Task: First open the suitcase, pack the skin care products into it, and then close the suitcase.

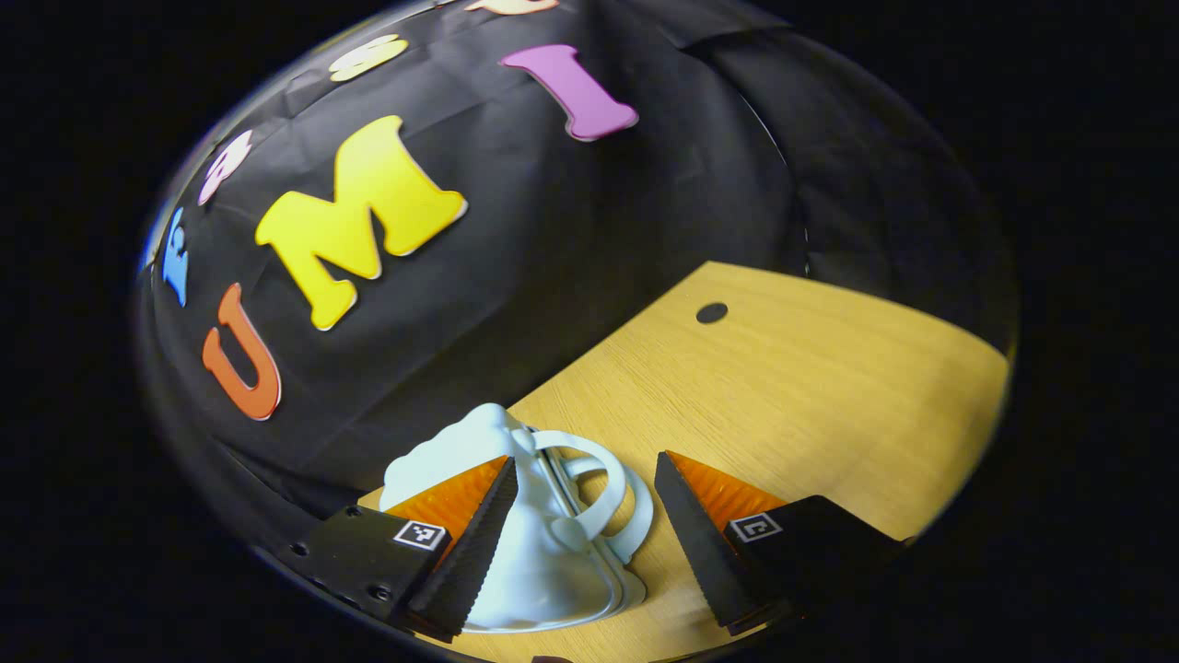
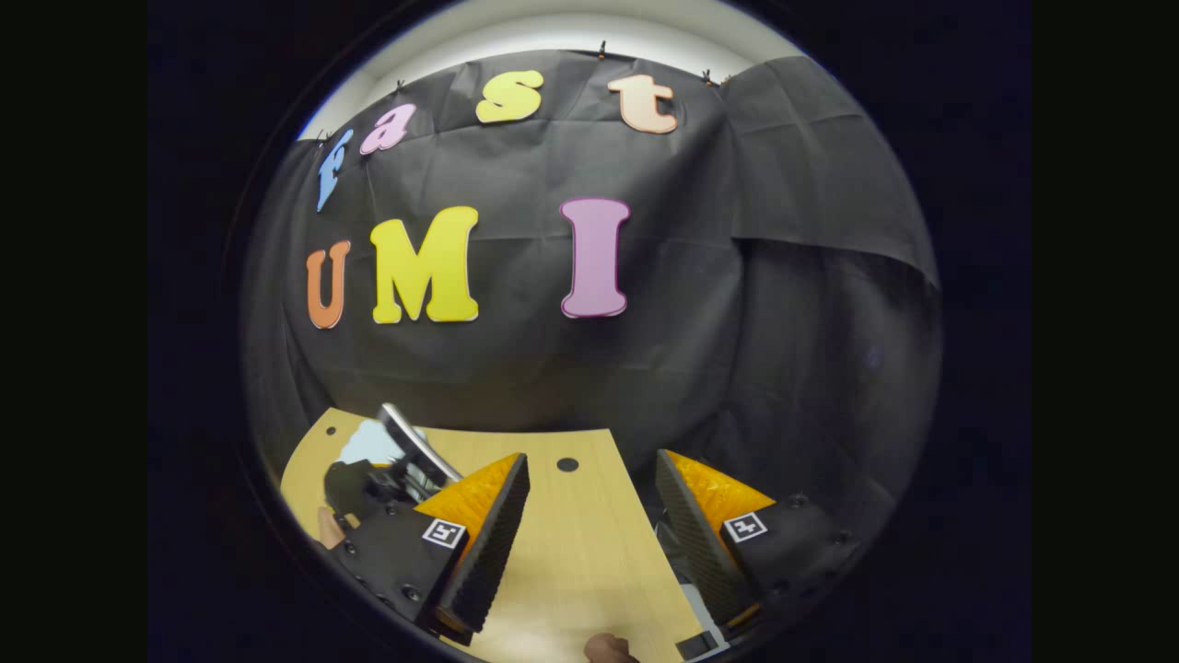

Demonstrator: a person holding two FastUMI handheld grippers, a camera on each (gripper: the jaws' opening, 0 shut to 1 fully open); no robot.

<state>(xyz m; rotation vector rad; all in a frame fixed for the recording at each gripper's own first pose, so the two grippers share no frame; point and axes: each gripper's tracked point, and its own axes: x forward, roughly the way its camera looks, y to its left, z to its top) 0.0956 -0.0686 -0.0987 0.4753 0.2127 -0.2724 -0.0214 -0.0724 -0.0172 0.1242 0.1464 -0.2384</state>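
1. Suitcase [image 1: 543,543]: small, pale blue-white, moulded wavy shell, with a looped handle [image 1: 599,483] on top. It sits on the wood-grain tabletop [image 1: 811,396] near the edge by the black cloth wall [image 1: 571,239].
2. Left claw [image 1: 585,534]: fingers apart, nothing gripped. Suitcase lies low between them, its left side behind the left finger [image 1: 470,543]; right finger is clear of it.
3. Right claw [image 2: 589,534]: fingers apart over bare tabletop [image 2: 571,552], holding nothing.
4. Right gripper view adds: the other gripper [image 2: 405,460] farther off at left, a pale shape [image 2: 364,444] behind it, likely the suitcase, hard to tell.
5. Both views show a dark round hole [image 1: 711,313] in the tabletop.
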